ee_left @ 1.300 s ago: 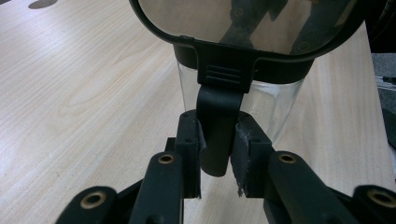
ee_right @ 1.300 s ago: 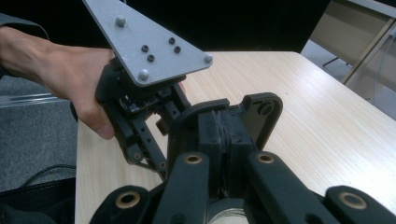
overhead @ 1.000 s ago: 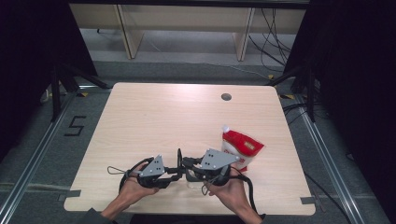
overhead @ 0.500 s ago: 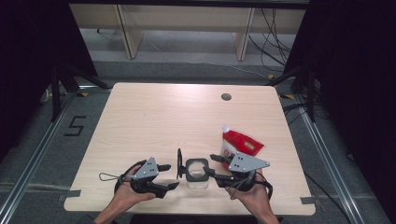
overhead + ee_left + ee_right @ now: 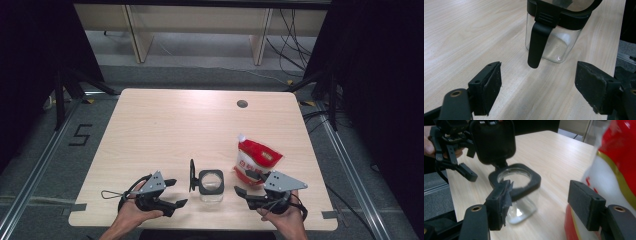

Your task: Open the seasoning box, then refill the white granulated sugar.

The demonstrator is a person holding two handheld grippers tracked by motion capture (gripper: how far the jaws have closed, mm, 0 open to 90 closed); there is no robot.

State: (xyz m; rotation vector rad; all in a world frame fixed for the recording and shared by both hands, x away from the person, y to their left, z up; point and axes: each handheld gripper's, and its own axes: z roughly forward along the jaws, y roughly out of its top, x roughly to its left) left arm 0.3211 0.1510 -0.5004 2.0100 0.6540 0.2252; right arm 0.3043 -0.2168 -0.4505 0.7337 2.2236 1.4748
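Standing upright near the front edge of the desk (image 5: 165,120): a clear glass jar (image 5: 211,190) with a black square collar, empty as far as can be told. Standing on edge at the jar's left side, hinged open: its black lid (image 5: 192,175). Hanging down the jar's wall in the left gripper view: a black latch (image 5: 537,45), tip just above the desk.

Lying just right of the jar, near but apart from it: a red and white bag (image 5: 257,160), top corner pointing away from the person.

Resting low at the front left, held in a hand: the left hand-held gripper (image 5: 176,193), pointing right toward the jar. Jaws standing wide apart, having just been opening, gripping nothing; jar in front of the pads, not between them.

Resting at the front right, held in the other hand: the right hand-held gripper (image 5: 246,182), pointing left, tips near the bag's lower end. Jaws standing apart, having just been opening, pressing on nothing; in the right gripper view, jar seen past the left pad and bag past the right pad.

Showing near the far right of the desk: a small round cable hole (image 5: 242,104).
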